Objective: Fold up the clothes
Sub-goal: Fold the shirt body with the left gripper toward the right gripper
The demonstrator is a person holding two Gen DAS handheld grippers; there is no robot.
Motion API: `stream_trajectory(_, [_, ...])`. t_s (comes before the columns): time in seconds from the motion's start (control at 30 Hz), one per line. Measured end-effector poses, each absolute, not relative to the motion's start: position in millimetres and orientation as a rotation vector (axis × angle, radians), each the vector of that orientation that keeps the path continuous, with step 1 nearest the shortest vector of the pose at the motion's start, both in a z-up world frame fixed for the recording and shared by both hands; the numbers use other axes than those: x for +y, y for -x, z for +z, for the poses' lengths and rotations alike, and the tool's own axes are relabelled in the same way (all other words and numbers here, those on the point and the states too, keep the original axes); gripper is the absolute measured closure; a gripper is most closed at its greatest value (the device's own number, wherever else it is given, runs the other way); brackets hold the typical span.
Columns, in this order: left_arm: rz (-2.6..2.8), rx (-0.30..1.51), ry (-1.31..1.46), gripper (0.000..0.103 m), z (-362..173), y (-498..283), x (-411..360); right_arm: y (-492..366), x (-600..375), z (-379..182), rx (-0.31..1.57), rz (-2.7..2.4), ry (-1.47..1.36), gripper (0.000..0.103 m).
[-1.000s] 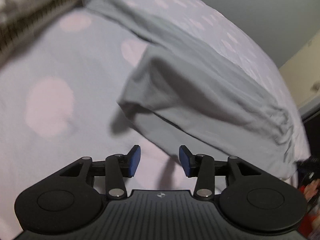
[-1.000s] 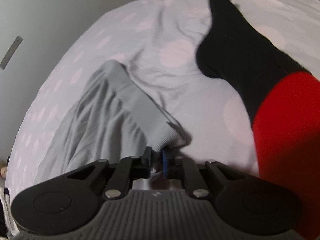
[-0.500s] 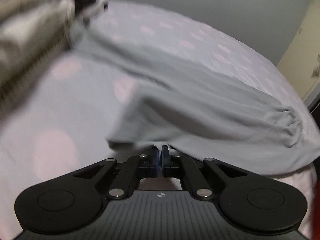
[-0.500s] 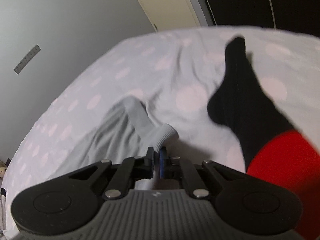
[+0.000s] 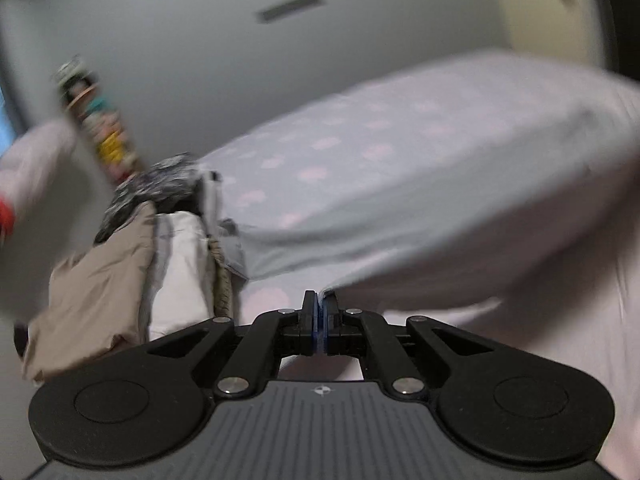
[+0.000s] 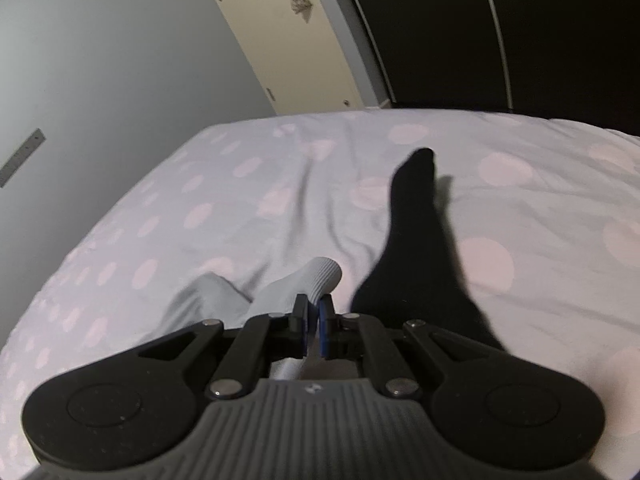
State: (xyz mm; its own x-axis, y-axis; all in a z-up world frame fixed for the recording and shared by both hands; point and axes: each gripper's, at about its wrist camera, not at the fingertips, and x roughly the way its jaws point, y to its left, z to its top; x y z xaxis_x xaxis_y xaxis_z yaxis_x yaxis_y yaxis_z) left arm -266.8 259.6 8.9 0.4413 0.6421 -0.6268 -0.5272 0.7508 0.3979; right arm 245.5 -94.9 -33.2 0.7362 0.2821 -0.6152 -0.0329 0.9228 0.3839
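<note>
Where a second ago your left gripper stood open above the grey garment, its blue-padded jaws are now pressed together on the garment's near edge, and the cloth stretches away from them to the right, lifted clear of the polka-dot bedsheet. The left view has swung upward since then (it is badly motion-blurred), so it now takes in the grey wall, a pile of beige and white folded clothes at the left, a dark patterned fabric behind the pile, and a colourful object too smeared to name. Your right gripper has kept its hold throughout: its jaws sit nearly together with the garment's ribbed cuff pinched between them, the cuff poking out just past the fingertips and the rest of the grey cloth bunching to the left on the bedsheet. That view has risen too, so the garment fills far less of it than a second ago. Your black-socked leg lies on the sheet just right of the cuff, and the red clothing seen earlier is out of frame. A cream door with a dark handle shows beyond the bed. No brand, label or readable writing appears in either view; only a small round emblem marks each gripper body.
</note>
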Motion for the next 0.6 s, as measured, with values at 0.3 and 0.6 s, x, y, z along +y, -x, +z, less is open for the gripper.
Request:
stream_trajectory(0.3, [0.341, 1.150, -0.065, 0.100, -48.8, 268.3, 212.9, -244.0, -93.2, -52.5, 0.733, 0.132, -0.331, 0.097])
stream_trajectory(0.6, [0.509, 1.009, 0.237, 0.061, -30.3, 289.8, 250.7, -234.8, -84.9, -56.3, 0.699, 0.141, -0.276, 0.097])
